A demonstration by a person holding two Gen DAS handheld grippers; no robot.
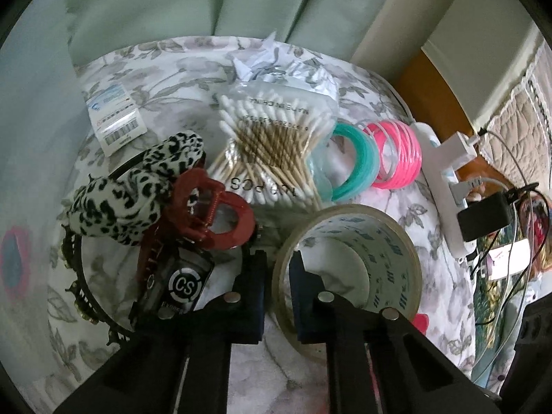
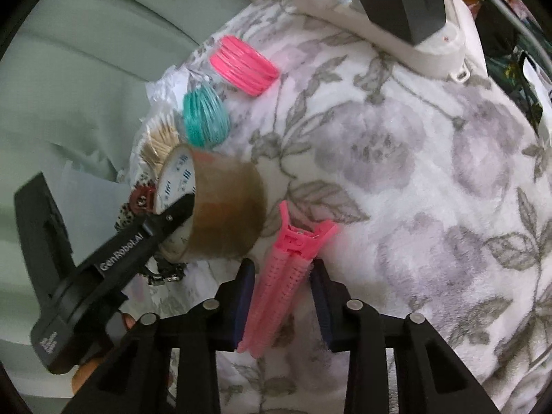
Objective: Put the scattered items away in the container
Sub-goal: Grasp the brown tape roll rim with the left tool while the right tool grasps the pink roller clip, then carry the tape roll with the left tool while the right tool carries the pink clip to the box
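Left gripper (image 1: 276, 276) pinching wall of tape roll (image 1: 348, 276), one finger inside the core, one outside; roll on floral blanket (image 2: 431, 179), touching or just off it, hard to tell; right gripper (image 2: 283, 296) part open, straddling pink hair clip (image 2: 286, 269), pads apparently not clamped; cotton swabs (image 1: 272, 138), teal rings (image 1: 355, 158), pink rings (image 1: 396, 155) beyond the roll; red claw clip (image 1: 214, 210), leopard headband (image 1: 138, 186) to its left.

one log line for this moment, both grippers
left gripper: jaws astride tape roll wall, closing state unclear | right gripper: open around pink hair clip | surface: floral blanket
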